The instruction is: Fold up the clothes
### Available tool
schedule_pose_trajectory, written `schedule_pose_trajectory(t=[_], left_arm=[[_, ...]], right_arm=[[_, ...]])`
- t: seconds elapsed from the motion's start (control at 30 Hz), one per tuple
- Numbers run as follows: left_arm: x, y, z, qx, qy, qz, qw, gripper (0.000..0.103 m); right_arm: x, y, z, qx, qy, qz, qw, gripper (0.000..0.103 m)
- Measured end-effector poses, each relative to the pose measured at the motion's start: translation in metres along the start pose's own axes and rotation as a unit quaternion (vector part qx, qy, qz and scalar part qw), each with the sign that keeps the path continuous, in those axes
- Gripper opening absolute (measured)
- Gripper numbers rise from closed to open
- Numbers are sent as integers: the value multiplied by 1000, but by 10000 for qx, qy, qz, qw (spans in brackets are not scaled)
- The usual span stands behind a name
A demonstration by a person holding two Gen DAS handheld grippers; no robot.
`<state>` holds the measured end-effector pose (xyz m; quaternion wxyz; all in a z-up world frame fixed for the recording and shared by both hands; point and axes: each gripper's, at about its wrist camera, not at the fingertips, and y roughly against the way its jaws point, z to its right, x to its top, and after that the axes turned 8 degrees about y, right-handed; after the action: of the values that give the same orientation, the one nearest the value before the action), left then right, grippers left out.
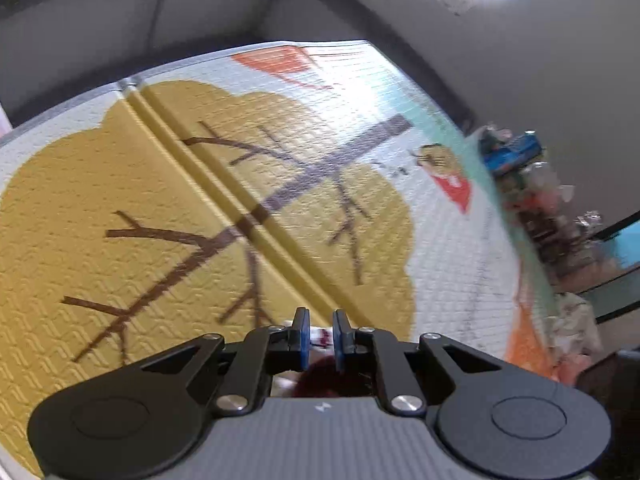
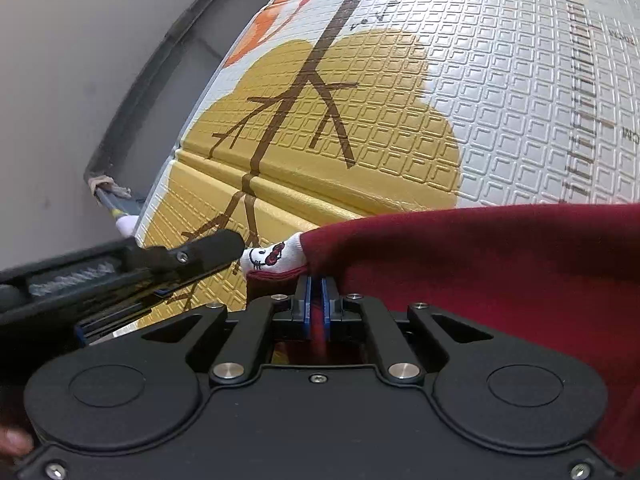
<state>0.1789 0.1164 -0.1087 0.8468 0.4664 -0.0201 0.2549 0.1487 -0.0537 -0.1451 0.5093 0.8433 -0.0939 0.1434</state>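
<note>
A dark red garment (image 2: 480, 268) with a white part (image 2: 272, 258) that bears a small red-and-black cartoon print lies on the play mat (image 2: 400, 120). My right gripper (image 2: 316, 286) is shut on a fold of the red cloth, which runs between its blue pads. My left gripper (image 1: 320, 322) is shut on the white printed part (image 1: 320, 336), with red cloth (image 1: 332, 376) showing under it. In the right wrist view the left gripper's fingers (image 2: 208, 252) come in from the left and meet that white part. Most of the garment is hidden behind the grippers.
The mat has a yellow tree with brown branches and a raised seam (image 1: 240, 196). Grey wall and skirting (image 2: 132, 112) border it. A pile of toys with a blue car (image 1: 514, 152) sits past the mat's right edge. A stick-like item (image 2: 116, 200) lies by the mat's left edge.
</note>
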Motion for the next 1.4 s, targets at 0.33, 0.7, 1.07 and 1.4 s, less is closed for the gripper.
schedule_pose_trajectory(t=[0.33, 0.7, 1.07, 1.4], left_arm=[[-8, -1, 5, -49, -23, -196, 9998, 14], [-4, 0, 20, -386, -133, -406, 9983, 18], [-9, -11, 29, -271, -405, -711, 9963, 21], [-8, -45, 22, 349, -605, -957, 9930, 19]], right_arm=[[0, 22, -10, -61, 54, 296, 9995, 6], [-7, 47, -15, 140, 33, 298, 9995, 6], [-19, 18, -12, 6, 32, 120, 9999, 6], [-31, 8, -13, -104, 170, 186, 9996, 6]])
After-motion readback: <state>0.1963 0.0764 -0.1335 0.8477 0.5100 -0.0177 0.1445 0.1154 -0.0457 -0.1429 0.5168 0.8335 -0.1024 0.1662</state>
